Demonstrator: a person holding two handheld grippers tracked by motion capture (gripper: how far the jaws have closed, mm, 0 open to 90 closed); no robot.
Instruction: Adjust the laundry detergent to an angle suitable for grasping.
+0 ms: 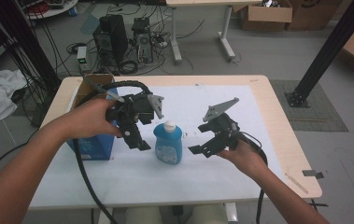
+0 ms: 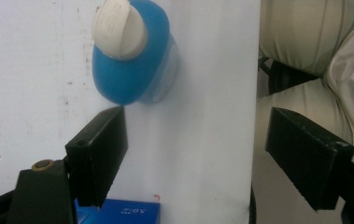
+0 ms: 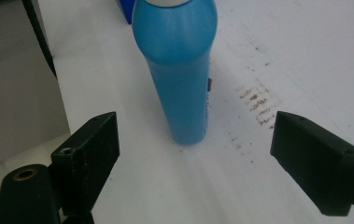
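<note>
blue plastic bottle with a white cap [image 1: 168, 143] stands upright near the middle of the white sheet [image 1: 240, 177] that covers the light wooden table [image 1: 284, 135], between the two tools and touching neither. to its left sits a blue cardboard box [image 1: 93, 149], near it but apart, partly under the person's left hand.

left gripper [image 1: 137, 140] hangs above and to the left of the bottle, tilted down; in the left gripper view its jaws are spread wide, with the bottle's cap ahead and off to the left jaw's side, not between them. right gripper [image 1: 202, 150] sits low on the bottle's right, near it, also spread wide and holding nothing; in the right gripper view the bottle's body [image 3: 179, 70] stands ahead, closer to the left jaw than to the centre.

judging by the poses, the step in hand is closing in on the bottle for a grasp, and the right gripper looks best placed for it. to do it well: shift the right gripper sideways until the bottle's body sits centred in the gap, keep the jaws level with the table, and advance until the body is fully between them before closing. take it at mid-body, below the shoulder, since the bottle is tall and narrow and a nudge from one jaw could tip it. the left gripper would do best to stay clear of the cap until the bottle is steady.
</note>
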